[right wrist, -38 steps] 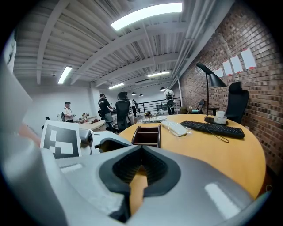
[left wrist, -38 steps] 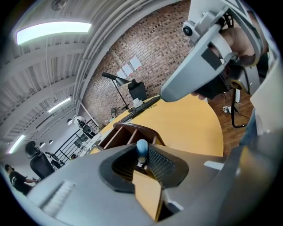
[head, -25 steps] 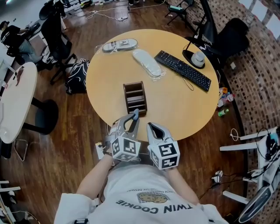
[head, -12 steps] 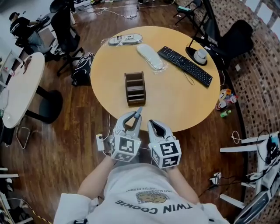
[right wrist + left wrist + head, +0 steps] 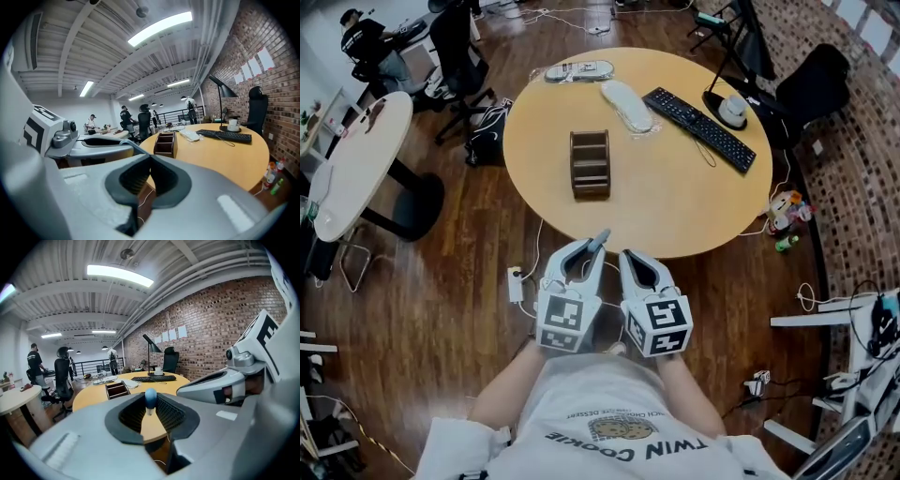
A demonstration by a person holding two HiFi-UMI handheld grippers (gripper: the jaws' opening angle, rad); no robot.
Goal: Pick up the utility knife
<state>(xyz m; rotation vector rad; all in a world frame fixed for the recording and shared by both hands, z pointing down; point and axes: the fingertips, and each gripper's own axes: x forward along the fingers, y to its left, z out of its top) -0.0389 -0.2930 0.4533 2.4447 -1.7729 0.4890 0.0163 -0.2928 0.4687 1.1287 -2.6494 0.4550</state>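
- Left gripper (image 5: 594,249) is at the near side of the scene, just off the near edge of the round table (image 5: 675,211), over the wood floor (image 5: 469,281).
- Its jaws pinch the utility knife (image 5: 599,240). They are held partly apart by it, and the pads press on both sides.
- In the left gripper view the utility knife (image 5: 150,398) stands between the jaws of the left gripper (image 5: 150,404). Its rounded blue-grey end pokes out past the jaw tips toward the table.
- The knife is clear of the table and touches only the jaws.
- Right gripper (image 5: 627,256) is just to the right of the left one, at about the same level, pointing the same way.
- In the right gripper view the right gripper (image 5: 150,158) has its jaw tips pressed together, with nothing between them.
- Brown wooden organizer (image 5: 590,163) stands upright on the table, left of centre and well beyond both grippers.
- Black keyboard (image 5: 698,128) lies at the far right of the table, with the black lamp base (image 5: 731,111) just beyond it.
- White bagged item (image 5: 628,105) lies left of the keyboard. A second bagged item (image 5: 578,70) sits at the far edge.
- White side table (image 5: 356,169) is at the left. Office chair (image 5: 459,47) is at the far left.
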